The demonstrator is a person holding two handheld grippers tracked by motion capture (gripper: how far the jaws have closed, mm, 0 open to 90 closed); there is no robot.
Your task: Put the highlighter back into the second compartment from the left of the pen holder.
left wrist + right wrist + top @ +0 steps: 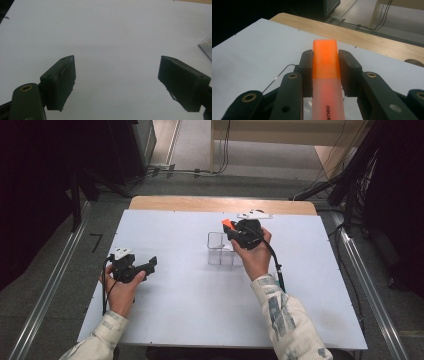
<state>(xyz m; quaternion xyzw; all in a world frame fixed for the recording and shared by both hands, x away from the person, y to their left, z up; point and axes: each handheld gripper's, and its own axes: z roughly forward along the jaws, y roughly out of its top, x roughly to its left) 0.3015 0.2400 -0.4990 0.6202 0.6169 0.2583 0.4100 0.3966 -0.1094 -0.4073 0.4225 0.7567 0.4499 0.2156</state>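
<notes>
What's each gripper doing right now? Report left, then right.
Left gripper: open, nothing between its jaws.
Right gripper: shut on the orange highlighter, above the clear box.

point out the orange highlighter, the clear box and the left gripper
orange highlighter point(325, 60): right gripper view, on its orange cap between the jaws
clear box point(216, 251): high view, on its front left wall
left gripper point(116, 83): left gripper view, midway between its two open black jaws

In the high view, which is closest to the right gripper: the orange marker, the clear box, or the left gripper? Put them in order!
From the right gripper:
1. Orange marker, clamped in its jaws.
2. Clear box, just below and beside it.
3. Left gripper, far across the table's left side.
</notes>
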